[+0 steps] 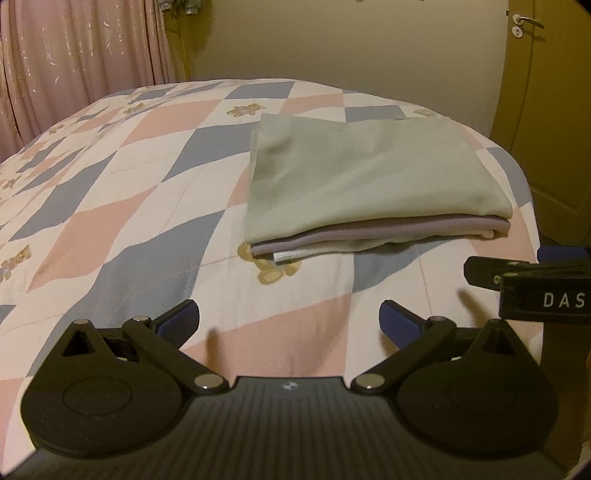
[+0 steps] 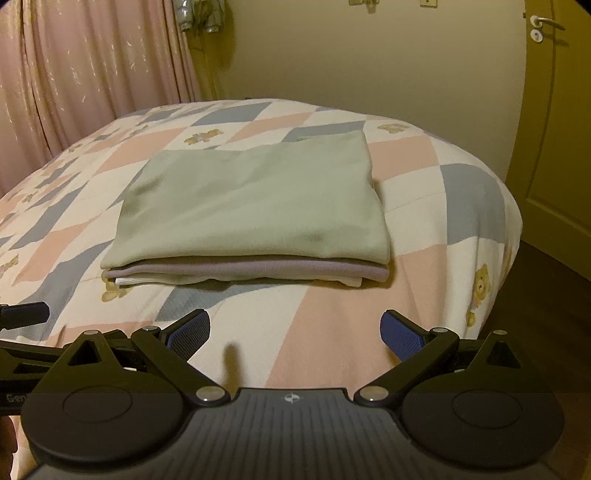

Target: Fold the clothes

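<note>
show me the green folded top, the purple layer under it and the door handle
green folded top [image 2: 251, 206], right wrist view, middle of its upper face
purple layer [image 2: 258, 268], right wrist view, its front folded edge
door handle [image 1: 530, 20], left wrist view, the lever

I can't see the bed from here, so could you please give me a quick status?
Left gripper open, empty. Right gripper open, empty. Folded stack on bed, untouched. Nothing in the way.
</note>
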Available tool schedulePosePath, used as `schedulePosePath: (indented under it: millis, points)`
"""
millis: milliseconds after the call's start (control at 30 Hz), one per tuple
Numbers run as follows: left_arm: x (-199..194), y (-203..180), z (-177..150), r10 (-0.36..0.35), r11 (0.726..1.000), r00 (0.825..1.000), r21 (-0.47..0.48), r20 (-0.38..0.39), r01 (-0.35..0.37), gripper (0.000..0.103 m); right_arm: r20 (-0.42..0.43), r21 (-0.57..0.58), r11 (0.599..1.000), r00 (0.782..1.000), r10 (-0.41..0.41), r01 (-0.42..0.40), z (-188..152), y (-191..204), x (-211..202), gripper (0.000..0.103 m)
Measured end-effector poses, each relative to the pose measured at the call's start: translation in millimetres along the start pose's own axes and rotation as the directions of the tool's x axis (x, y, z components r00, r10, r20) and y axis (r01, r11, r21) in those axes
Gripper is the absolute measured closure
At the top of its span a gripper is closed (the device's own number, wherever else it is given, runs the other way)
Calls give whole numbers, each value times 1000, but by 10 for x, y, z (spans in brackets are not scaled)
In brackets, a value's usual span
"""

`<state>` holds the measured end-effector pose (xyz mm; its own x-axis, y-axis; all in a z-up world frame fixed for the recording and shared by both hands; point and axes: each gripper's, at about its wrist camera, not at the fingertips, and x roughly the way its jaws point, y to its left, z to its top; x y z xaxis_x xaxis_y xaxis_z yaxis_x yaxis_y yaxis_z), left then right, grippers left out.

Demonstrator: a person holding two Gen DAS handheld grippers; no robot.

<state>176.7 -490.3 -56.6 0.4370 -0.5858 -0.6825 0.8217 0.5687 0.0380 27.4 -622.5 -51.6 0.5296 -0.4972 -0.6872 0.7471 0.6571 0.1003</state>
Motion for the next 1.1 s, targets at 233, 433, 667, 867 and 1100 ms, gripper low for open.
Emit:
schedulePosePath:
  millis: [233,433,667,867,1100]
  points:
    - [-88,-33,-77,9,1000,1000,5,-7,-9,1,3,6,1000,1000,-2,2,-73,-17,-74,2]
    - [-204,-48,-89,20,1000,1000,10,-3,-20,1,10,10,1000,1000,0,0,-91,1,-176,2]
    - [-345,-16,-77,29,1000,1000,-10,-5,-29,1,21,22,1000,1000,4,-4,-63,38,-336,2]
    - [-466,22,-94,11,1000,1000,-29,-1,-11,1,28,15,1000,1000,6,-6,-76,110,-481,2]
    - [-610,61,-174,-7,999,1000,-39,-7,7,1,26,18,1000,1000,-4,4,-133,182,-619,2]
